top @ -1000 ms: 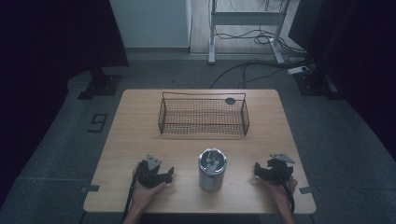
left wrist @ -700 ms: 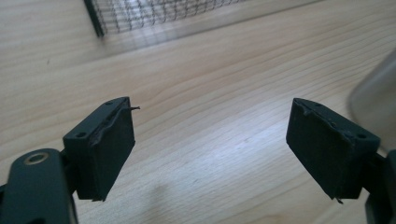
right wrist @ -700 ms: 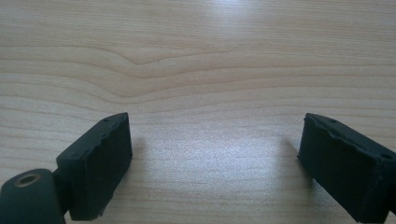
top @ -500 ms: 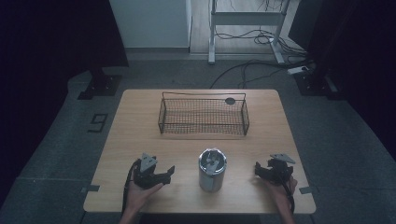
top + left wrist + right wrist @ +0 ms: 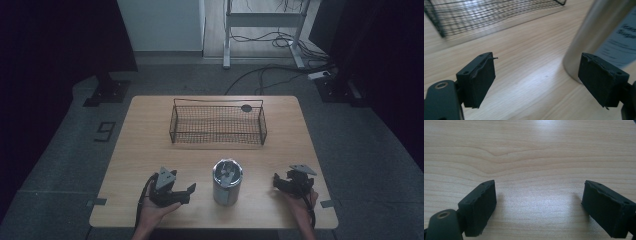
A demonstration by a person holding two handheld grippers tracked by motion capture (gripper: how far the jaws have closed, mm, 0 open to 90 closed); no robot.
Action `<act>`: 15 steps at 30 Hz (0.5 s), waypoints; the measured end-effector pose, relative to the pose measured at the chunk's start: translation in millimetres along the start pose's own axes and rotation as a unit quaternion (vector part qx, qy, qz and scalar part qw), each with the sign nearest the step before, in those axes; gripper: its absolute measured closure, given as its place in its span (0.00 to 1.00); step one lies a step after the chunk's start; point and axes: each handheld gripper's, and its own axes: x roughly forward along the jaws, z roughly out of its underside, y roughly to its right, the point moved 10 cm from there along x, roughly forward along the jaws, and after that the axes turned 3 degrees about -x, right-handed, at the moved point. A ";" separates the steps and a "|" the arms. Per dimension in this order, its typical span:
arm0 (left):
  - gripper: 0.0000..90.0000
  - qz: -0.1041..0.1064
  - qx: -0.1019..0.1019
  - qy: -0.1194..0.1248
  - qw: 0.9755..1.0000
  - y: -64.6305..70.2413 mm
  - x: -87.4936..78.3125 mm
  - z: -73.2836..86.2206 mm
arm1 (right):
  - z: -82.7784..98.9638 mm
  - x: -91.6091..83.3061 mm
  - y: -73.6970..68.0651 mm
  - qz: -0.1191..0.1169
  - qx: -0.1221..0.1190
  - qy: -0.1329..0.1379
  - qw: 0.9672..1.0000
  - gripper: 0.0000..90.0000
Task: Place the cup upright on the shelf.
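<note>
A silver metal can (image 5: 227,181) with a printed label stands upright near the table's front edge, between the two hands. My left gripper (image 5: 186,194) lies to its left, open, jaws pointing toward the can and a short way off it. In the left gripper view the can (image 5: 599,32) rises just beyond the right jaw, and my left gripper (image 5: 536,82) holds nothing. My right gripper (image 5: 276,182) rests to the can's right, open, and in its own view my right gripper (image 5: 539,205) has bare wood between the jaws.
A black wire basket (image 5: 217,122) stands at the middle back of the wooden table (image 5: 145,145); the basket (image 5: 486,15) also crosses the top of the left gripper view. A small dark disc (image 5: 246,107) lies behind the basket. Cables run over the floor beyond the table.
My left gripper has turned so that its jaws point right toward the can. The right gripper and the can have stayed in place.
</note>
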 end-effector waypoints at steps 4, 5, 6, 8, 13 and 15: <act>0.16 0.016 0.007 -0.002 1.000 9.7 -0.9 -0.8 | 0.0 0.0 0.4 0.001 0.001 0.000 1.000 0.13; 0.15 0.018 0.008 0.000 1.000 11.8 -1.1 -1.5 | 0.0 0.0 0.4 0.001 0.001 0.000 1.000 0.13; 0.15 0.022 0.009 0.002 1.000 13.8 -1.3 -2.0 | 0.0 0.1 0.5 0.001 0.001 0.000 1.000 0.13; 0.15 0.028 0.010 0.004 1.000 17.4 -0.8 -2.3 | -0.1 0.1 0.5 0.001 0.001 0.000 1.000 0.13; 0.14 0.042 0.008 0.003 0.999 24.7 2.3 -1.9 | -0.1 0.1 0.5 0.001 0.001 0.000 1.000 0.13; 0.13 0.048 0.007 0.003 0.999 28.9 3.6 -2.3 | -0.1 0.1 0.6 0.002 0.001 0.000 1.000 0.13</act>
